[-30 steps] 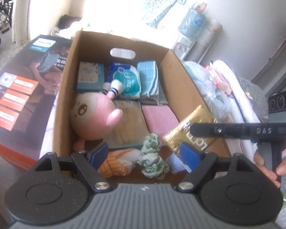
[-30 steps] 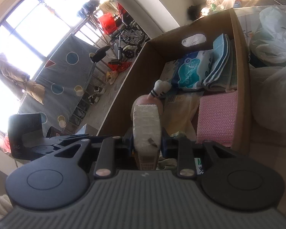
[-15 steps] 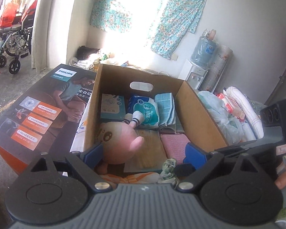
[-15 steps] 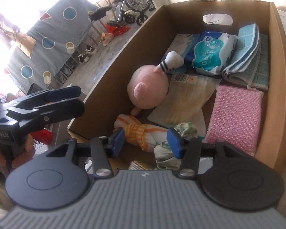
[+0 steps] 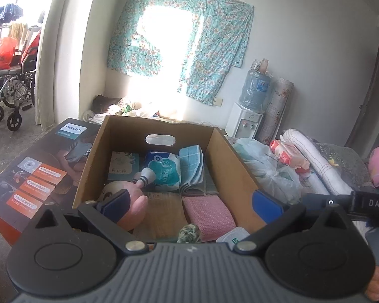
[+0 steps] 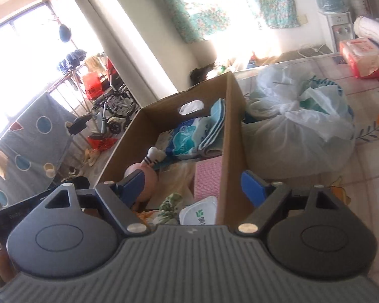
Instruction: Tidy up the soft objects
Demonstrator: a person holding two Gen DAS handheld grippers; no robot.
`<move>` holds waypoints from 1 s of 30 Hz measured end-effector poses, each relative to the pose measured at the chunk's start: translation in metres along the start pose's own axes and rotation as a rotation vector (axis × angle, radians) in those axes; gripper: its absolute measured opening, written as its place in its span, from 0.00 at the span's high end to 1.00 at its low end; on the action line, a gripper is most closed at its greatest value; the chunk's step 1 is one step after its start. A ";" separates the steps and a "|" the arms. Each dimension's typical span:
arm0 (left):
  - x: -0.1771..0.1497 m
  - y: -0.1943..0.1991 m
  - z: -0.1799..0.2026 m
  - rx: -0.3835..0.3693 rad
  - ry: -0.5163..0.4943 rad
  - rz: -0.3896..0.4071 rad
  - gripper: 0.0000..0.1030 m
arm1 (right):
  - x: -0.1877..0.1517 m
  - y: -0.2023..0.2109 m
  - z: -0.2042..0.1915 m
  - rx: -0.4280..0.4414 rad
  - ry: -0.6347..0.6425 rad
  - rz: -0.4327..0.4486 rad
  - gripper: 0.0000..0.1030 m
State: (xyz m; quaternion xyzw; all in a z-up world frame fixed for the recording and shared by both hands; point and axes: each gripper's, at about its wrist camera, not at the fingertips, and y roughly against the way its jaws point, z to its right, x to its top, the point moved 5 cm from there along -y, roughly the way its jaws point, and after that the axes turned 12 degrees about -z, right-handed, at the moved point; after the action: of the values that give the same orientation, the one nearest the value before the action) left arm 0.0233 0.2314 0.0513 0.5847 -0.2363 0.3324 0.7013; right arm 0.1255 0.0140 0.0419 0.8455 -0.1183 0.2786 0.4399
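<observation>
Both tools, left (image 5: pixel 190 205) & right (image 6: pixel 192 185), spread w/ nothing held above the box (image 5: pixel 230 159); drop looks done, next likely grab the bag (image 6: pixel 298 131) beside box.

The cardboard box (image 5: pixel 230 156) has matt brown paper walls; the pink cloth (image 5: pixel 207 212) inside looks rough and knitted; the tissue pack (image 5: pixel 164 170) is glossy plastic film; the plush toy (image 5: pixel 134 207) is soft pink fabric; the plastic bag (image 6: pixel 298 131) is thin, shiny, wrinkled.
</observation>
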 end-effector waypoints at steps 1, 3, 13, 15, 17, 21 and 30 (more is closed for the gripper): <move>-0.002 0.001 0.006 0.007 -0.003 0.004 0.00 | -0.007 0.006 0.003 -0.036 0.004 0.017 0.10; -0.008 0.003 0.017 0.029 -0.009 0.009 0.00 | -0.020 0.014 0.006 -0.093 0.017 0.036 0.10; -0.040 0.002 0.055 0.147 -0.059 -0.094 0.00 | -0.064 0.046 0.006 -0.204 0.051 0.059 0.01; -0.044 0.002 0.054 0.178 -0.034 -0.110 0.00 | -0.067 0.051 0.008 -0.209 0.045 0.065 0.01; -0.047 0.004 0.051 0.237 -0.007 -0.111 0.00 | -0.070 0.055 0.009 -0.223 0.044 0.064 0.01; -0.049 0.012 0.049 0.314 -0.003 -0.073 0.00 | -0.073 0.054 0.009 -0.252 0.057 0.047 0.01; -0.057 0.001 0.047 0.330 -0.066 -0.231 0.00 | -0.073 0.043 -0.001 -0.316 0.092 0.019 0.01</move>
State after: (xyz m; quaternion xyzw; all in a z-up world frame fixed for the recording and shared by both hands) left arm -0.0124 0.1748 0.0204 0.7254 -0.1328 0.2648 0.6213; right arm 0.0462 -0.0138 0.0297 0.7509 -0.1483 0.2991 0.5699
